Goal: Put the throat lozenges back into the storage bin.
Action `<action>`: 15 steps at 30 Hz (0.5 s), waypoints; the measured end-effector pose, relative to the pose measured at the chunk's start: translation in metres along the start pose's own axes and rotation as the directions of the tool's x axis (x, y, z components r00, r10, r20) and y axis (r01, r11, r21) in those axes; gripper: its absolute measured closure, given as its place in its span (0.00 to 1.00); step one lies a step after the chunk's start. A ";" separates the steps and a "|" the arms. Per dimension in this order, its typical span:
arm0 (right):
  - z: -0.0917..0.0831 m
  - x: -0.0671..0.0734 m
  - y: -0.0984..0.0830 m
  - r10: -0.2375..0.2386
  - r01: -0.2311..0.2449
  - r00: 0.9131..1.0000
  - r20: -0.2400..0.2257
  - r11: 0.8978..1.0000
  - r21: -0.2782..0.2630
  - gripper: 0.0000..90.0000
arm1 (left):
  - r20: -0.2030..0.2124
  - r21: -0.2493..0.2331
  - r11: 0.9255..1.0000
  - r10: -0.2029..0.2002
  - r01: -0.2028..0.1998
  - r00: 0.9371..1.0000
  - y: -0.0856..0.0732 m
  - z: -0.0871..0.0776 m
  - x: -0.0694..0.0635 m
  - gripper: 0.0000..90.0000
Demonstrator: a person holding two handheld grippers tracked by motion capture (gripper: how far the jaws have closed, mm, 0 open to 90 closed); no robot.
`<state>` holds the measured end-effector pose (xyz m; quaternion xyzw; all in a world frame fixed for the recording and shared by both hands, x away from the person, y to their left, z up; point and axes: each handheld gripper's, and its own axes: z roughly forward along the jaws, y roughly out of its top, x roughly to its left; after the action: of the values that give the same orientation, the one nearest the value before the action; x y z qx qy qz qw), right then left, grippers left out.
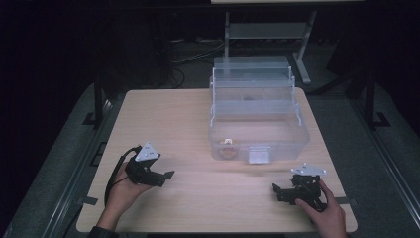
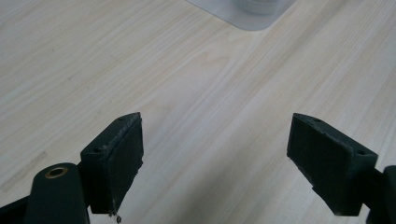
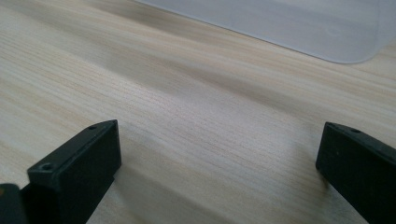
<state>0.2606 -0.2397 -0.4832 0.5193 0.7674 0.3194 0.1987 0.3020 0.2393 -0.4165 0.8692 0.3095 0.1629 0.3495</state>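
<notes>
A clear plastic storage box (image 1: 257, 116) with its stepped trays folded back open stands on the wooden table (image 1: 198, 198), right of centre. A small orange and white object (image 1: 228, 144) lies in its front left corner. My left gripper (image 1: 166, 177) rests low over the table at front left, held by a hand, jaws wide apart with bare wood between them (image 2: 215, 154). My right gripper (image 1: 277, 191) sits at front right, also open and holding nothing (image 3: 219, 158). A corner of the box (image 3: 299, 28) shows ahead of the right gripper.
The box has a white latch (image 1: 259, 155) on its front wall. The table's near edge runs just behind both hands. A metal stand (image 1: 267, 34) and cables are on the dark floor beyond the table.
</notes>
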 end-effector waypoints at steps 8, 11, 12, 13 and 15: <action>0.000 0.000 0.000 -0.001 0.001 1.000 0.000 1.000 0.000 0.00 | -0.020 0.007 1.000 -0.007 0.007 1.000 -0.018 -0.001 -0.007 0.20; 0.000 0.000 0.000 -0.001 0.001 1.000 0.000 1.000 0.000 0.00 | -0.022 0.022 1.000 -0.014 0.014 1.000 -0.027 -0.001 -0.008 0.20; 0.000 0.000 0.000 -0.001 0.001 1.000 0.000 1.000 0.000 0.00 | -0.021 0.025 1.000 -0.017 0.018 1.000 -0.029 -0.001 -0.009 0.20; 0.000 0.000 0.000 -0.001 0.001 1.000 0.000 1.000 0.000 0.00 | -0.026 0.028 0.999 -0.023 0.024 0.999 -0.032 -0.001 -0.010 0.20; 0.000 0.000 0.000 -0.001 0.001 1.000 0.000 1.000 0.000 0.00 | -0.041 0.034 0.999 -0.016 0.017 0.999 -0.038 -0.001 -0.011 0.20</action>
<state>0.2607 -0.2398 -0.4833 0.5187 0.7677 0.3194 0.1989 0.2769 0.2543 -0.4439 0.8690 0.3266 0.1724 0.3294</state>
